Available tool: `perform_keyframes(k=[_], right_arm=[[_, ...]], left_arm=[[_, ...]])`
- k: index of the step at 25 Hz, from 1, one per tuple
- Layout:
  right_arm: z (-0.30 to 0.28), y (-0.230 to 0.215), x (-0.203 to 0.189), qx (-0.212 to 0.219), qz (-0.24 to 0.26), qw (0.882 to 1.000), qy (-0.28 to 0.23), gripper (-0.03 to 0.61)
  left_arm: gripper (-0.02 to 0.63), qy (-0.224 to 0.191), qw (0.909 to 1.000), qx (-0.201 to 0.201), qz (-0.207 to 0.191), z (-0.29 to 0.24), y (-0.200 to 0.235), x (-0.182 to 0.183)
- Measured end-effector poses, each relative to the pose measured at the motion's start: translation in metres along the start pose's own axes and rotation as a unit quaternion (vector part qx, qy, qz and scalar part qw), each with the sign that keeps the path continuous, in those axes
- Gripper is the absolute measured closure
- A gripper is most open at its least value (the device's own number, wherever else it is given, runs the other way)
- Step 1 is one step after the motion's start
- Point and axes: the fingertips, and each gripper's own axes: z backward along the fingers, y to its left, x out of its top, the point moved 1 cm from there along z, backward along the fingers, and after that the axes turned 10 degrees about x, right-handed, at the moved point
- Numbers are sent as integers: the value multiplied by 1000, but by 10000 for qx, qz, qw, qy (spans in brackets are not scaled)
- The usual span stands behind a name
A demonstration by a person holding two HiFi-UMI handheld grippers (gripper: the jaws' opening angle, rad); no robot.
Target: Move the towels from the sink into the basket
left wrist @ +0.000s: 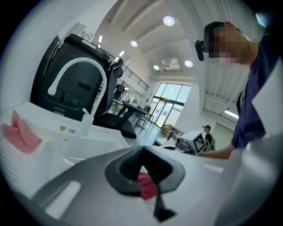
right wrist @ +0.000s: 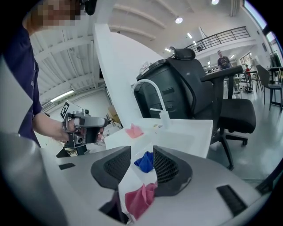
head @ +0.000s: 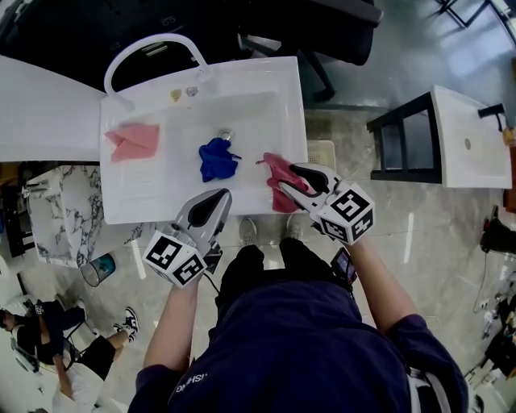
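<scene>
Three towels lie on the white sink point(head: 145, 198): a pink one point(head: 133, 141) at the left, a blue one point(head: 218, 159) by the drain, and a red one point(head: 274, 167) at the right rim. My right gripper point(head: 288, 184) sits over the red towel with its jaws apart. In the right gripper view the red towel point(right wrist: 139, 199) lies low between the jaws point(right wrist: 141, 152), unpressed, and the blue towel point(right wrist: 145, 162) shows through the gap. My left gripper point(head: 216, 202) hovers at the sink's near edge, shut and empty point(left wrist: 142, 152).
A white arched faucet point(head: 153, 48) stands at the sink's back edge. What looks like a white slotted basket point(head: 321, 153) shows just past the sink's right edge. A black office chair point(head: 322, 24) is behind the sink, and a second sink stand point(head: 463, 137) is at the right.
</scene>
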Motion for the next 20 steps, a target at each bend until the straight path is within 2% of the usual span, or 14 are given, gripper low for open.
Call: perform_keyframes(k=[12,20], right_arm=[[-6,-14,-68,-147,-120,9961,867,362],[-7,-21,-106,-220,-51,9905,1359,358]], left_arm=[[611,176,9998,3,70,-5,-10,-19],[611,267,9996,33,103,-7,-13,-27]])
